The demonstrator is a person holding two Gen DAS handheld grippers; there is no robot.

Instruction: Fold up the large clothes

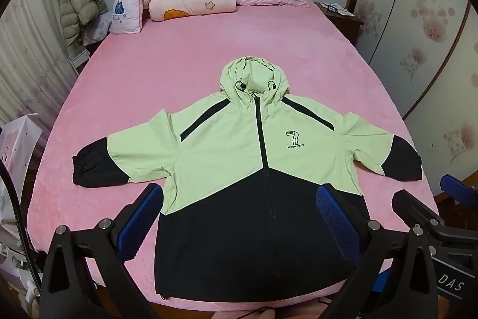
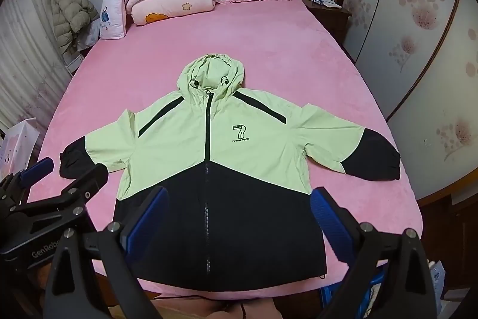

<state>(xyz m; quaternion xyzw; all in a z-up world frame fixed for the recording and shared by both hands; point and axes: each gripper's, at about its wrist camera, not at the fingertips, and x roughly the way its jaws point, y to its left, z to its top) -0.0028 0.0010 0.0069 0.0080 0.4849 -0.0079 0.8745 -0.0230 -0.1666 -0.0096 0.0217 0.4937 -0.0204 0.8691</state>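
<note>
since the jacket (image 1: 239, 169) lies spread flat and face up on the pink bed (image 1: 179, 65), zipped, hood away from the person and both sleeves out to the sides, nothing looks folded yet, so the step in hand is probably the first fold. a good start would be to take one sleeve (image 1: 98, 163) near its dark cuff and at the shoulder, lift it only a little, and lay it across the chest so the edge runs straight down the body; then the same for the other sleeve (image 2: 358, 151). the thin, slippery-looking cloth may slide, so pinch through both layers and drag low. both tools hang above the near hem, tilted steeply down toward the dark lower panel. the left gripper (image 1: 239, 217) has its fingers spread wide with nothing between them, and the right gripper (image 2: 239, 223) is likewise released and empty, neither touching the cloth
</note>
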